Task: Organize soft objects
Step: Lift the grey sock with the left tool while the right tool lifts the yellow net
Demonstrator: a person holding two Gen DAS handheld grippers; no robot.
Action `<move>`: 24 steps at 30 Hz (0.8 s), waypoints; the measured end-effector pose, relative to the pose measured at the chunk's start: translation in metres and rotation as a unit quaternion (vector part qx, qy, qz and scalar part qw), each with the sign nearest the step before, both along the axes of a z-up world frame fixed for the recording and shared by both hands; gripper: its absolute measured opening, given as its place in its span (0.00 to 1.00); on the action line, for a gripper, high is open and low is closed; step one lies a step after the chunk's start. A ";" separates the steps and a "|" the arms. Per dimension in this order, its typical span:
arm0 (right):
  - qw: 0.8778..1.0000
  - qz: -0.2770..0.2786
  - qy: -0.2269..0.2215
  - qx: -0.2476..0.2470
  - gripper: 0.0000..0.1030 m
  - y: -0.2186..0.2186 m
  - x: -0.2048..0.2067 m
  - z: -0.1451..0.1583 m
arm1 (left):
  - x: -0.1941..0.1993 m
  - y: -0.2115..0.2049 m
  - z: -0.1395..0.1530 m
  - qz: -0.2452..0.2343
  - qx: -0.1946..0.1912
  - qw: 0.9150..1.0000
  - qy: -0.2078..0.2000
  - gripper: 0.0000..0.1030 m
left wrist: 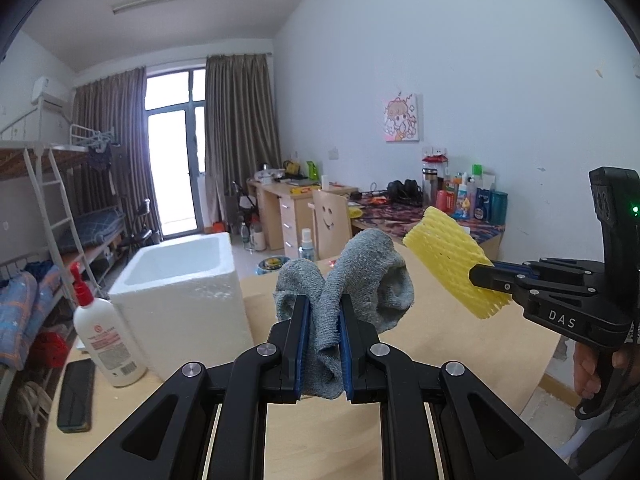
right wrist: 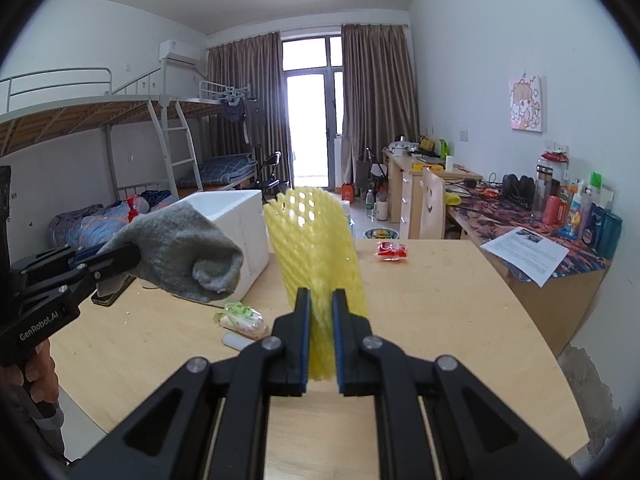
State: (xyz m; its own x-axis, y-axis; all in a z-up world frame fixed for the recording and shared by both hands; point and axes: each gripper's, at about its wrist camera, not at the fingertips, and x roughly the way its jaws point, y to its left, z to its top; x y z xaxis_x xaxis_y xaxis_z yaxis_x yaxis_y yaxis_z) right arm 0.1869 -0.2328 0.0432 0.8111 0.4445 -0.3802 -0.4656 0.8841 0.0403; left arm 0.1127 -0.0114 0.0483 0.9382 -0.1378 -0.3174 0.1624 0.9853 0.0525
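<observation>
Desk (right wrist: pixel 460 304): wooden top filling the lower half of both views; both held items hang above it, touching nothing.

Box (left wrist: pixel 180 276): white foam, open-topped, at centre left of the left-wrist view, standing on the desk just beside a lotion bottle (left wrist: pixel 106 344). It is judged the likely receptacle for the soft items, though the task does not say so.

Sock (left wrist: pixel 360 280): grey, bunched, at frame centre in the left-wrist view. The left gripper (left wrist: pixel 323 344) has its fingers clamped on the sock's lower folds; the rest flops above and to the right of them.

Net (right wrist: pixel 316 248): yellow foam mesh sleeve, standing up at centre of the right-wrist view, pinched at its lower end by the fingers of the right gripper (right wrist: pixel 321 344).

Step in hand, as judged: transport, with both items lifted and neither yet placed. The next move calls for carrying each gripper toward the upper left of its frame until it is over the box opening, then parting the fingers. The limp sock may cling to the pads.

Small wrappers (right wrist: pixel 392 250) lie on the desk.
</observation>
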 end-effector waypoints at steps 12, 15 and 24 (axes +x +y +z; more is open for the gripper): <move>0.999 0.043 -0.013 0.005 0.12 0.050 -0.016 0.002 | -0.027 0.050 0.003 0.047 -0.003 0.999 -0.012 0.14; 0.999 0.052 -0.012 0.004 0.12 0.061 -0.020 0.002 | -0.032 0.060 0.003 0.060 -0.004 0.998 -0.016 0.14; 0.995 0.098 -0.020 -0.003 0.13 0.094 -0.023 0.007 | -0.046 0.086 0.002 0.119 -0.014 0.993 -0.020 0.14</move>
State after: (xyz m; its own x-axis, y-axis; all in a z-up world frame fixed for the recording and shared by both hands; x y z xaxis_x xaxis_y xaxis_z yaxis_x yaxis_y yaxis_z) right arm 0.1642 -0.1391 0.0501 0.7229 0.5936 -0.3536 -0.6308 0.7758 0.0130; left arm 0.0664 0.0750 0.0502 0.9573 0.0810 -0.2774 -0.0768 0.9967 0.0258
